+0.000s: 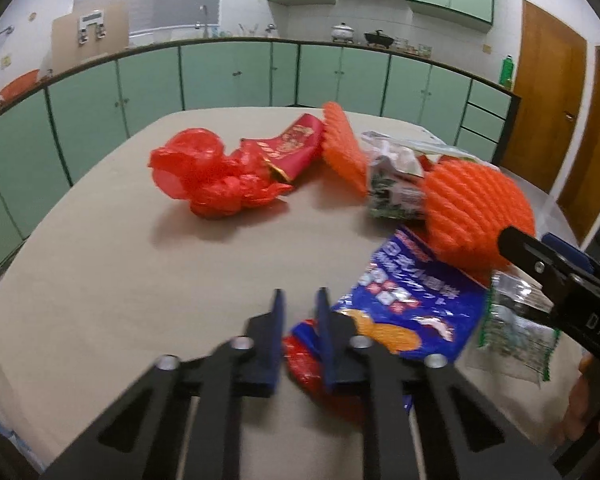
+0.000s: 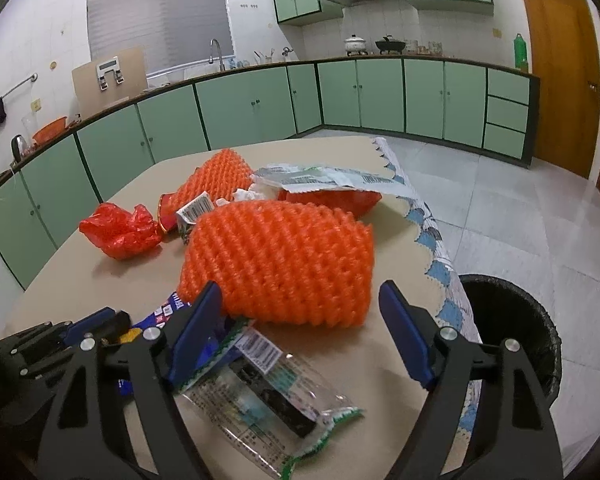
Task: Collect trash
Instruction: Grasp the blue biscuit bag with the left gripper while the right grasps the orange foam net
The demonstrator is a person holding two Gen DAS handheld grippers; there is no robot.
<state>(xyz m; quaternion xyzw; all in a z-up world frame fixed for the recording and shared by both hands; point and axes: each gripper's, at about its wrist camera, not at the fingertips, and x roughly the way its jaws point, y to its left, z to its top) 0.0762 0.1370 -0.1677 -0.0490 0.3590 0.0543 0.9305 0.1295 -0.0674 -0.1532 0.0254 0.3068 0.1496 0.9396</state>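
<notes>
Beige-covered table in a kitchen with pale green cabinets; trash scattered across its far and right side.

Left tongs: blue pads narrowly apart, nothing between them, so released. Right pad sits over the near corner of a blue printed snack bag lying flat on the table; cannot tell whether it touches.

Right tongs: spread wide, released, gripping nothing. They straddle a clear plastic wrapper with green serrated edges, which lies flat just below and between the pads. Left pad is close over the wrapper's upper corner.

Just beyond the wrapper: large orange foam net sleeve, resting on the table, its near edge beside the pad tips. In the left wrist view the right tongs reach in from the right edge against this sleeve.

Farther back: second orange foam net sleeve, a torn white and green printed packet, and a small carton with a barcode. To the left, apart from the pile, a crumpled red plastic bag touches a flattened red and gold box.

Black-lined trash bin stands on the tiled floor, just beside the table's right edge.
</notes>
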